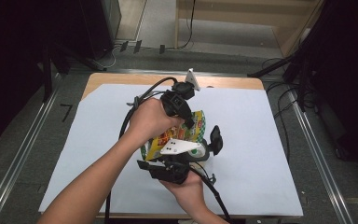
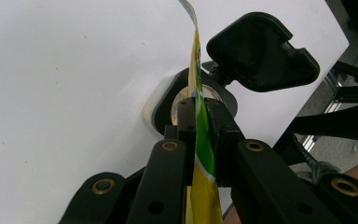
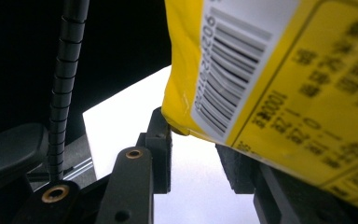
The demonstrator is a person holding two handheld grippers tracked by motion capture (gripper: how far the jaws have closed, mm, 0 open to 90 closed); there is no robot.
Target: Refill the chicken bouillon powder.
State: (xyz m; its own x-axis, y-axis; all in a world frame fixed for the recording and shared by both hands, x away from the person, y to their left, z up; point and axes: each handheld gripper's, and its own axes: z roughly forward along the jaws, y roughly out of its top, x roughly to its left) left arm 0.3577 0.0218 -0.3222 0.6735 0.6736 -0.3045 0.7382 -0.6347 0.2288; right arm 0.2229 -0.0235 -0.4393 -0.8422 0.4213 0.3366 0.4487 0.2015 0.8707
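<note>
a: start at the fingers. what's the left gripper doing?

b: its fingers are pressed together on the thin edge of the yellow and green packet. in the left gripper view the packet runs edge-on straight up between them, pinched flat.

a: and the right gripper?

b: in the right gripper view its fingers stand apart, with the packet's lower corner, the barcode side, hanging between them. the corner lies against the left finger; whether the other finger presses on it i cannot tell.

a: where is the packet then?

b: held up off the table, over the middle of the white sheet, between the two hands. from the high view the left hand grips its gripper from above and behind the packet, the right hand comes in from below, nearer the person.

a: anything else close by?

b: past the left fingers there's a round black holder with a metal ring inside, resting on the sheet, and a black flap-like lid standing open above it. in the high view that lid sits just right of the packet.

a: and further out?

b: cables trail from both grippers, the wooden table edge peeks out beyond the sheet, and dark stands flank the table.
</note>
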